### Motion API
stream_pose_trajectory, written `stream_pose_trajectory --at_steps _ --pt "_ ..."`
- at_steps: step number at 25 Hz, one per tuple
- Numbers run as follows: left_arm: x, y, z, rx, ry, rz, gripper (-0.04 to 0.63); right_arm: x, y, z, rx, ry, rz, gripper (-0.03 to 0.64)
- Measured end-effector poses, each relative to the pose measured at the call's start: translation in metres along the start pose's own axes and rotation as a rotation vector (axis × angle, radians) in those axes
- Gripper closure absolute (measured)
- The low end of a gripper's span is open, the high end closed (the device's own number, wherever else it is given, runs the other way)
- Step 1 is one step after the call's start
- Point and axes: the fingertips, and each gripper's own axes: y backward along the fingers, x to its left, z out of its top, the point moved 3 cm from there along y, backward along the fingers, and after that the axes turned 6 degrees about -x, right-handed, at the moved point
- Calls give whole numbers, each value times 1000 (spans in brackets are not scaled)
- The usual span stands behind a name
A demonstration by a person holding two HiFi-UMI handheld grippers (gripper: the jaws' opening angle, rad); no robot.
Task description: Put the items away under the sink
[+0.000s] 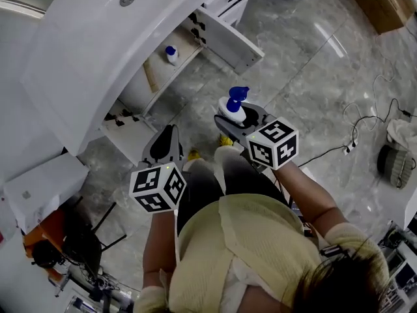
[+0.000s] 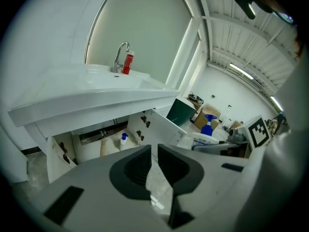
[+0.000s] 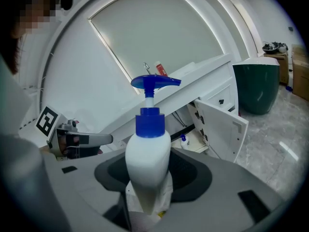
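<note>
The right tool (image 1: 242, 124) is clamped on a white pump bottle (image 3: 147, 164) with a blue pump head, which stands upright between its jaws. In the head view the bottle sits just above frame centre, over the grey marble floor (image 1: 313, 64) and well apart from the cabinet.

The left tool (image 2: 153, 152) holds nothing. Its jaws are drawn together, with only a thin sliver of floor showing between them. In the head view it hangs at 8 o'clock from the right tool, near the person's knees.

The white sink (image 1: 78, 51) fills the head view's 10 to 11 o'clock quarter. Below it the cabinet stands open. 1 door (image 1: 229, 42) swings out toward 1 o'clock of the opening, and the other door (image 1: 127, 137) swings out toward 7 o'clock.

On the cabinet's pale shelf (image 1: 163, 67) stands 1 small white bottle with a blue cap (image 1: 171, 55), upright, toward the right-hand door.

In the left tool's view a chrome faucet (image 2: 120, 56) rises at 11 o'clock, with a red tube (image 2: 128, 64) upright and touching or just beside it.

A dark green bin (image 3: 256, 88) stands on the floor at 3 o'clock in the right tool's view. A cardboard box (image 1: 384, 2) lies at 1 o'clock in the head view.
</note>
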Motion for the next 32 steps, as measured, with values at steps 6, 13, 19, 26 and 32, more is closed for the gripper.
stream_pose_trajectory --at_steps 6,13,19,26,32 --pt "4 -23 -6 17 26 31 522 -27 -21 -1 10 0 -3 399" --pt "18 -62 -19 64 27 -25 522 -45 -51 -8 43 26 -37 399" --pt "33 -86 -25 82 17 -52 522 -44 -82 -19 60 23 -37 399" --pt "54 -109 -54 123 46 -52 522 -51 -116 -42 80 24 -38 399" --pt "75 -128 -70 149 28 -33 522 -66 -144 -65 115 31 -36 399"
